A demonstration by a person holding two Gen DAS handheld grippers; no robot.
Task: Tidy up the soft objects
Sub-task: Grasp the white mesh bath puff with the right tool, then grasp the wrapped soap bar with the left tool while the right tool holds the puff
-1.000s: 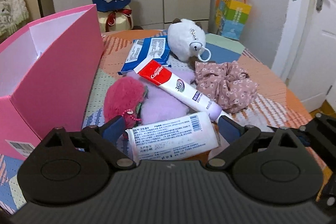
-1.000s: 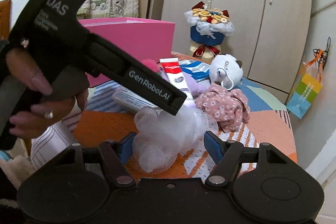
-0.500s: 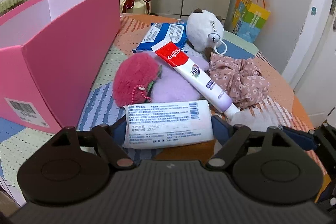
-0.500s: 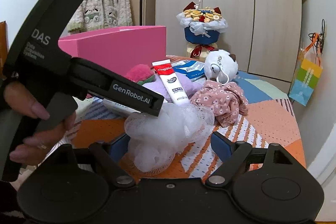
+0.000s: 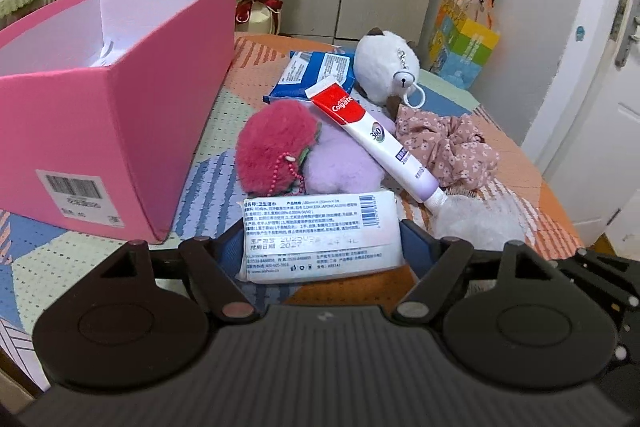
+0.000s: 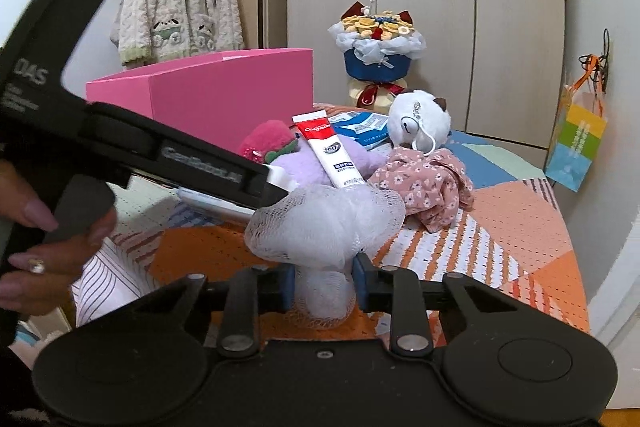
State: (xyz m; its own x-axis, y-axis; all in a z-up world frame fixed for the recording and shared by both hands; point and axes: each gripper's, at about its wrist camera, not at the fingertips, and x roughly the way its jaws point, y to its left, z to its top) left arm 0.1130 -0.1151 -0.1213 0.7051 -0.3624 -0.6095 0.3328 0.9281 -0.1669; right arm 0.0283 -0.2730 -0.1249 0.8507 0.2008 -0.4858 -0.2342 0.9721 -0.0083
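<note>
Claws both closing: your right claw (image 6: 323,287) pinches the white mesh bath pouf (image 6: 326,223), your left claw (image 5: 322,247) straddles the white wet-wipe pack (image 5: 320,235), for boxing.

The right tool (image 6: 323,285) is closing its blue pads on the white mesh bath puff (image 6: 326,227), which rests on the orange patterned surface (image 6: 520,223) beside the other black tool (image 6: 140,155) held by a hand (image 6: 44,251).
</note>
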